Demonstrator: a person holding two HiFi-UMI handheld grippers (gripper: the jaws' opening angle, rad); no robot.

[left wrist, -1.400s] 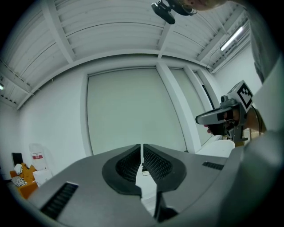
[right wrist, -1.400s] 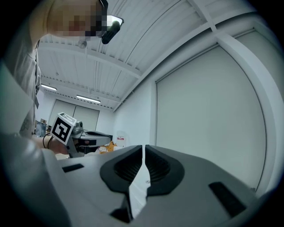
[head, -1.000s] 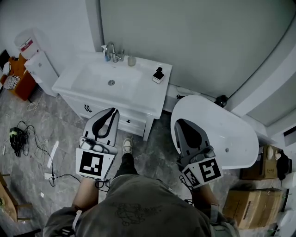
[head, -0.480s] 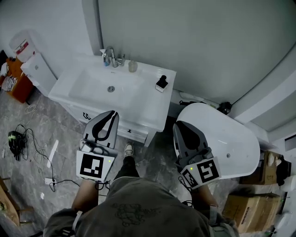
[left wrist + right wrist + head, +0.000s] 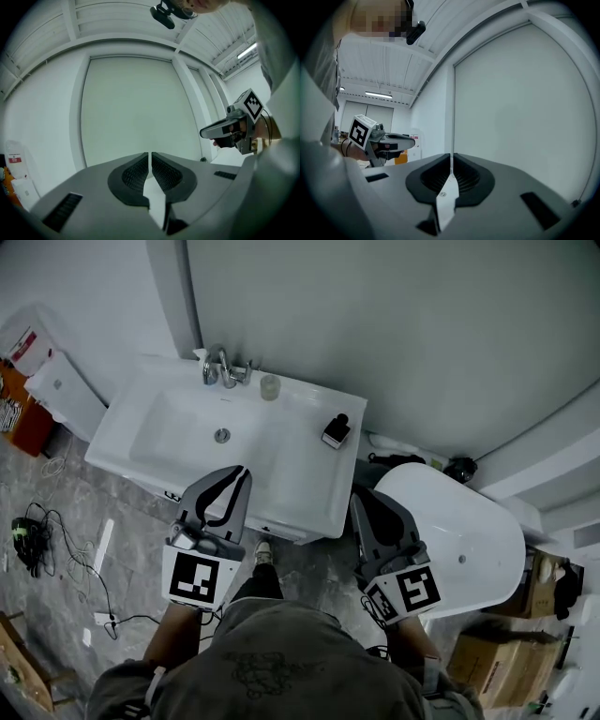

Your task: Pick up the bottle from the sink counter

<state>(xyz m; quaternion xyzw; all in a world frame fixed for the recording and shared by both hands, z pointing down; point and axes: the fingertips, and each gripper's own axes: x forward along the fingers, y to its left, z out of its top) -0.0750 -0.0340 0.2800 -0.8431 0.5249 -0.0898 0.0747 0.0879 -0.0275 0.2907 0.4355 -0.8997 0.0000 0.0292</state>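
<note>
Head view: left claw (image 5: pixel 241 472), right claw (image 5: pixel 360 500) closed; bottle (image 5: pixel 336 431) untouched.

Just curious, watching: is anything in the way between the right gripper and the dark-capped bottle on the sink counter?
Nothing visible does. The bottle stands alone on the counter's bare right side, and only open white surface lies between it and the shut right gripper.

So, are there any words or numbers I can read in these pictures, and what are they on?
No words or numbers are readable.
Red label, far left by the wall: too small and blurred to read.
Cubes on the left gripper and right gripper: black-and-white square patterns, no letters.
Bottle on the sink counter: no print can be made out.
</note>
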